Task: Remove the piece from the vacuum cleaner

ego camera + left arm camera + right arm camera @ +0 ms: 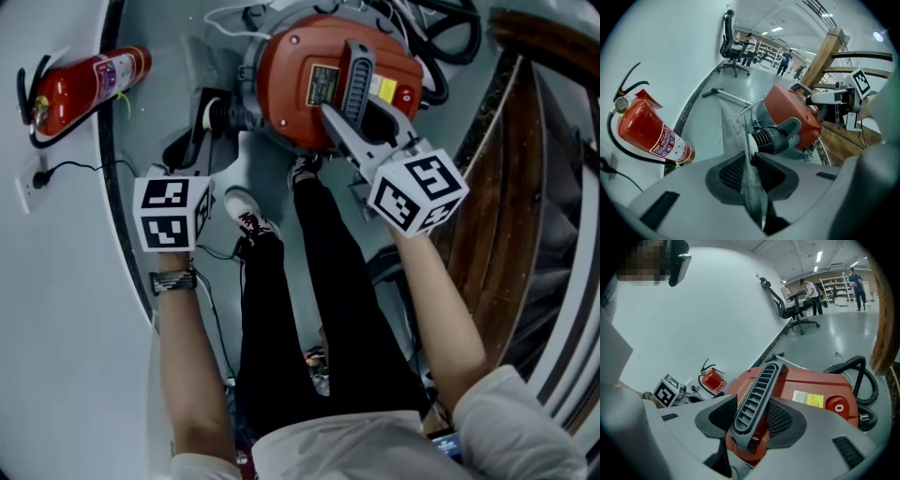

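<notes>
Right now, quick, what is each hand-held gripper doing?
Left hand-held gripper: closed on a thin grey piece.
Right hand-held gripper: closed on the vacuum cleaner's handle.

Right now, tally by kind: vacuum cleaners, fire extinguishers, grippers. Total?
Vacuum cleaner: 1
Fire extinguisher: 1
Grippers: 2, the left gripper with jaws shut on a thin grey piece, the right gripper with jaws shut on the vacuum's handle
Total: 4

grey floor (178,66) with red vacuum cleaner (300,70) and fire extinguisher (89,82) by the wall
</notes>
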The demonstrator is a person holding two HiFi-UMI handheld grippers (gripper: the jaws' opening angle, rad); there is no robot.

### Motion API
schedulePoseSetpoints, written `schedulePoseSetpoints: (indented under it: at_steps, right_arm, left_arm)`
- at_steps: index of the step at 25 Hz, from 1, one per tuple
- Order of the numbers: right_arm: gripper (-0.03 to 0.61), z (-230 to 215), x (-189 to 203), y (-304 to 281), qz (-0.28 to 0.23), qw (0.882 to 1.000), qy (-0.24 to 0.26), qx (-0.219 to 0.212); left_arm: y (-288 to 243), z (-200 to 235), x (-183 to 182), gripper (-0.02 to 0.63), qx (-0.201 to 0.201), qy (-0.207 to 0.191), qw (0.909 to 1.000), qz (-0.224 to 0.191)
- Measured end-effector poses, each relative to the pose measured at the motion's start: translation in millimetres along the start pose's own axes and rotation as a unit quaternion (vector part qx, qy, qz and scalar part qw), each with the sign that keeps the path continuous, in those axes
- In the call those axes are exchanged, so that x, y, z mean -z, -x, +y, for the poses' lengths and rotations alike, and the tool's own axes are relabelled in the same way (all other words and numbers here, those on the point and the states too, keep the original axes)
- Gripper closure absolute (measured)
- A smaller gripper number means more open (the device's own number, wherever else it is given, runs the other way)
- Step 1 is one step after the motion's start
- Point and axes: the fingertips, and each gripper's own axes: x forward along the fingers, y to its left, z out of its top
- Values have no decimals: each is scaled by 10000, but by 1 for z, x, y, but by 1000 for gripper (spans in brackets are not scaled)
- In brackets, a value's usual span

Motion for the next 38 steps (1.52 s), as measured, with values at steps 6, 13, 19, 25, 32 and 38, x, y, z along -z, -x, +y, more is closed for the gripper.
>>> schedulePoseSetpoints:
  at_steps: [6, 13, 19, 25, 32, 38]
  right_arm:
    - [387, 0, 0, 0, 9, 10000, -2, -13]
    - [387, 0, 0, 0, 15, 10000, -3, -10]
    - [387, 1, 0, 0, 6, 10000, -24, -14]
    - [387, 0, -1, 1, -22, 10000, -3, 38]
    - [387, 0, -1, 1, -19, 10000, -11, 2]
    - [387, 1, -1, 0, 0, 10000, -33, -39]
  left_arm:
    - [0, 2, 0, 567, -77, -455, 9989, 15]
    - [0, 3, 0, 578, -64, -493, 9988, -3]
    - [1, 4, -1, 578, -38, -482, 9988, -11]
    - [1, 3, -1, 581, -2, -538, 9985, 104]
    - [1, 4, -1, 581, 68, -640, 9979, 70]
    - [2, 5, -1, 581, 148, -861, 9961, 72]
